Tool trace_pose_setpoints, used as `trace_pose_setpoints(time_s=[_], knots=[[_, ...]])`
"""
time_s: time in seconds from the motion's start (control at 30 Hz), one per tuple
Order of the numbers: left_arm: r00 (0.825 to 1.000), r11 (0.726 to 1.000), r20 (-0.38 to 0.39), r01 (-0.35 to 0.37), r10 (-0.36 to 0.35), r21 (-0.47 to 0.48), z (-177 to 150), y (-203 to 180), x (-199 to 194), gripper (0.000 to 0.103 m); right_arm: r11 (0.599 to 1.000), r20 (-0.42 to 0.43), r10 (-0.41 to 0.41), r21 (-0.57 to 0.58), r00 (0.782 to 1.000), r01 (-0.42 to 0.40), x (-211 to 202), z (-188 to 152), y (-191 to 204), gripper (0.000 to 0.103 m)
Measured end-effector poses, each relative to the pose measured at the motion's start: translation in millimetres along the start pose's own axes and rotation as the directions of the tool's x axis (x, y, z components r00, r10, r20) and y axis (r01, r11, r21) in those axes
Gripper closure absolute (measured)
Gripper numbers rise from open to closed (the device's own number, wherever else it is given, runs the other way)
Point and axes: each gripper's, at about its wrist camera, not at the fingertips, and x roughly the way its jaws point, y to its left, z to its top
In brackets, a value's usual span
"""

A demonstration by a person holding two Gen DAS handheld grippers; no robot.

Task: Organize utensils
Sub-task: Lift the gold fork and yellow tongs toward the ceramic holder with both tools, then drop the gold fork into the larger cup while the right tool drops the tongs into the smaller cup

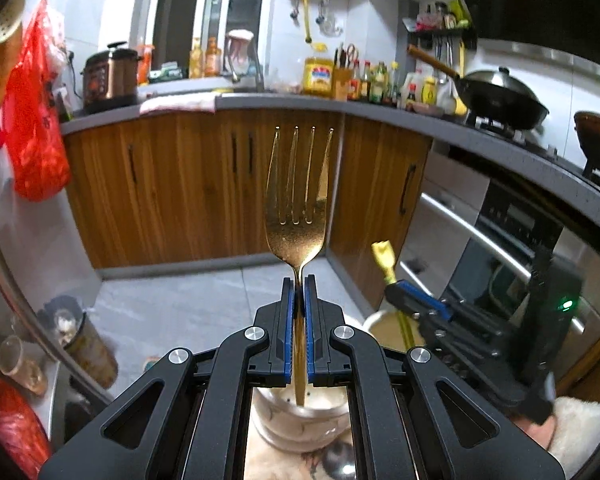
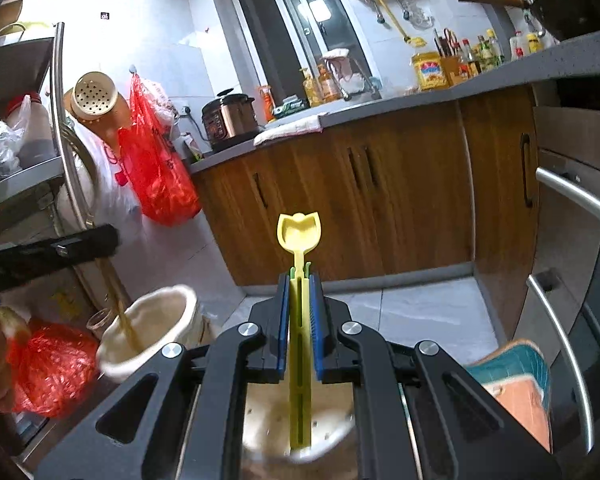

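My left gripper (image 1: pixel 299 280) is clamping a gold fork (image 1: pixel 296 200) by its neck, tines up, with the handle end hanging inside the mouth of a white holder (image 1: pixel 300 412) right under the jaws. My right gripper (image 2: pixel 300 278) is pinching a yellow spoon (image 2: pixel 299 232) by its stem, scoop end up, with the lower end dipping into a second holder (image 2: pixel 268 420) directly beneath it. In the right view the first holder (image 2: pixel 156 328) is sitting just left of that second one, with the fork's handle (image 2: pixel 124 312) slanting down into it from my left gripper (image 2: pixel 100 240).
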Motion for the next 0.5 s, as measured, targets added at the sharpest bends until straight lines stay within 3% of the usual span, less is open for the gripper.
trace_pose_setpoints(time_s=[0.2,0.5], knots=[[0.998,1.000,-0.056,0.026,-0.026,0.006,-13.2,-0.6,11.7,0.097,0.999,-0.088,0.033,-0.019,0.996,-0.035,-11.8,-3.4,4.6,0.093],[0.993,0.999,-0.109,0.041,-0.040,0.007,-20.7,-3.6,24.0,0.097,0.999,-0.202,0.002,-0.035,0.979,-0.010,-6.8,-6.0,3.7,0.093]])
